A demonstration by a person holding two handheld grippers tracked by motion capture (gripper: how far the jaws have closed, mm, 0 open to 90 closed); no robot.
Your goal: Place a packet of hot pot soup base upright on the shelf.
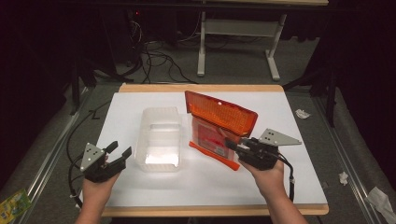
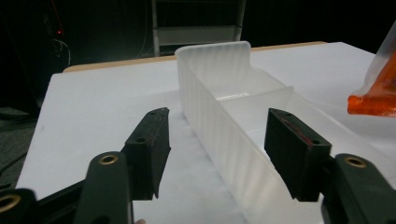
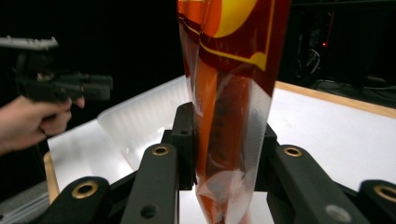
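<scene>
An orange and red snack bag (image 1: pixel 218 127) is held off the white table, right of centre. My right gripper (image 1: pixel 235 145) is shut on its lower right edge; in the right gripper view the bag (image 3: pixel 229 107) rises between the two jaws. A clear plastic tub (image 1: pixel 159 138) lies on the table left of the bag. My left gripper (image 1: pixel 119 152) is open at the tub's near left corner. In the left gripper view the tub's side wall (image 2: pixel 219 135) runs between the spread jaws, and the bag's orange corner (image 2: pixel 373 100) shows at the right edge.
The white table top (image 1: pixel 280 116) has a wooden rim. Cables and a table frame (image 1: pixel 236 42) stand on the grey floor behind it. Crumpled paper (image 1: pixel 302 113) lies to the right of the table, and a green wrapper (image 1: pixel 13 203) lies at bottom left.
</scene>
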